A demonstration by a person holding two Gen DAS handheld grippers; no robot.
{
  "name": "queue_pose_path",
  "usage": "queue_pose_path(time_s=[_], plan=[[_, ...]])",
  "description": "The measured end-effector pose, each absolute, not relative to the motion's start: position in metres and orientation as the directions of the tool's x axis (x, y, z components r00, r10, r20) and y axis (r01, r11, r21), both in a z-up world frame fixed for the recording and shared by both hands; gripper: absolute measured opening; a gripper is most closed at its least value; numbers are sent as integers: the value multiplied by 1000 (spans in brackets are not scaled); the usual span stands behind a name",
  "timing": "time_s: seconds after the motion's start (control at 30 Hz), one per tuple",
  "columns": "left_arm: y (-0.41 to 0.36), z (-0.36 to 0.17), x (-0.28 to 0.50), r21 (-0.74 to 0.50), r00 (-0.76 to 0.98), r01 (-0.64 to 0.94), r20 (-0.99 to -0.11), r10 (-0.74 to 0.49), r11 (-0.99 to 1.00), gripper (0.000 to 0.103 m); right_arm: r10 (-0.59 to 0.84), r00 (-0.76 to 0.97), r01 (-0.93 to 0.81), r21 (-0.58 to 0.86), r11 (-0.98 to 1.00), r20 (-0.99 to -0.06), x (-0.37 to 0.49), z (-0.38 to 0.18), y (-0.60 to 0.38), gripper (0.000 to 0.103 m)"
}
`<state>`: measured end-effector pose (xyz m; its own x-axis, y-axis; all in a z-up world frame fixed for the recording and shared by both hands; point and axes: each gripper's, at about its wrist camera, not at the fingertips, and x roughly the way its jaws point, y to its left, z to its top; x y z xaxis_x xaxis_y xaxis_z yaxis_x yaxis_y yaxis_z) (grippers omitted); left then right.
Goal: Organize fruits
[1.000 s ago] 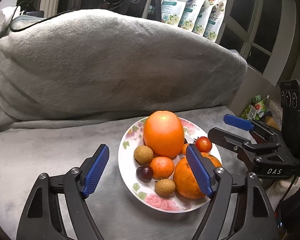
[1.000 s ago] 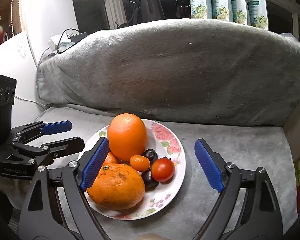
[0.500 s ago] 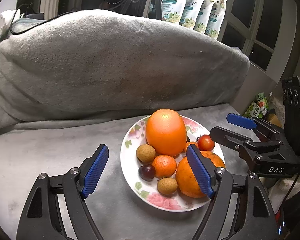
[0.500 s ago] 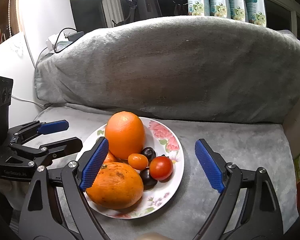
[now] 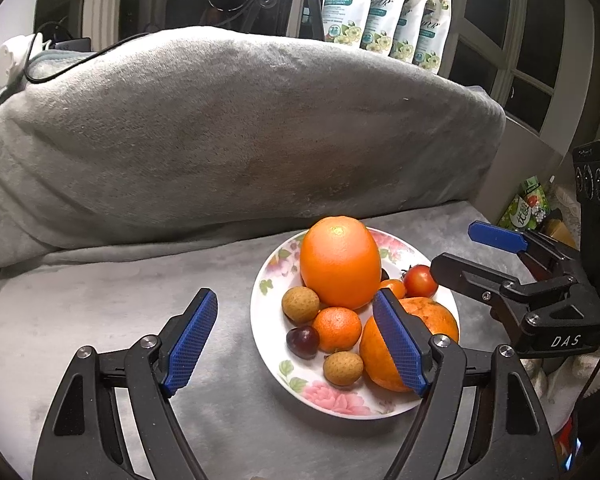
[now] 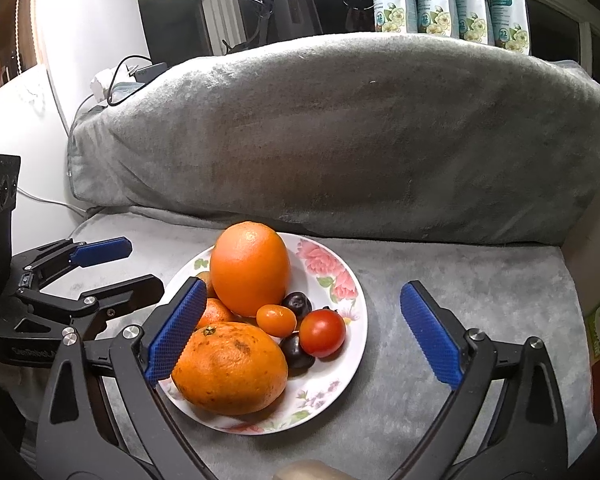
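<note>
- The plate (image 5: pixel 265 322) sits on the grey blanket (image 5: pixel 100 308), near the back edge of the flat part, just in front of the covered hump (image 5: pixel 236 128).
- On the plate, an upright orange (image 5: pixel 340 262) stands at the back edge.
- A bigger, rougher orange (image 6: pixel 230 368) lies at the plate's front edge, on the side toward the right claw.
- Between them lie a tomato (image 6: pixel 322 332), a kumquat (image 6: pixel 276 320) and two dark plums (image 6: pixel 297 304); the nearer plum touches the tomato.
- On the plate's left side are a mandarin (image 5: pixel 337 329), two brown longans (image 5: pixel 300 304) and another dark plum (image 5: pixel 303 342); whether that plum is a grape instead is hard to tell.
- The left claw (image 5: pixel 296 344) is spread wide and empty, low over the blanket, with its right finger (image 5: pixel 398 346) in front of the rough orange and its left finger over bare blanket.
- The right claw (image 6: pixel 306 340) is also spread wide and empty; its left finger (image 6: pixel 176 332) overlaps the plate's left rim, and its right finger is over bare blanket off the plate.
- Four white pouches (image 6: pixel 448 0) stand in a row behind the hump.
</note>
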<state>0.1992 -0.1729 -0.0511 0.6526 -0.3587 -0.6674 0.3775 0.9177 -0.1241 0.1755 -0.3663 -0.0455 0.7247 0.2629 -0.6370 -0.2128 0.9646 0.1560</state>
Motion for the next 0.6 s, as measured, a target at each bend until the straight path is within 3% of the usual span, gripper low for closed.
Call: queue_pose_path(time_s=[0.6], plan=[[-172,-46,192,-118,662,375,-660,-355,919,80,251,727,-211,140,967,-639,173,-43,-363,99]])
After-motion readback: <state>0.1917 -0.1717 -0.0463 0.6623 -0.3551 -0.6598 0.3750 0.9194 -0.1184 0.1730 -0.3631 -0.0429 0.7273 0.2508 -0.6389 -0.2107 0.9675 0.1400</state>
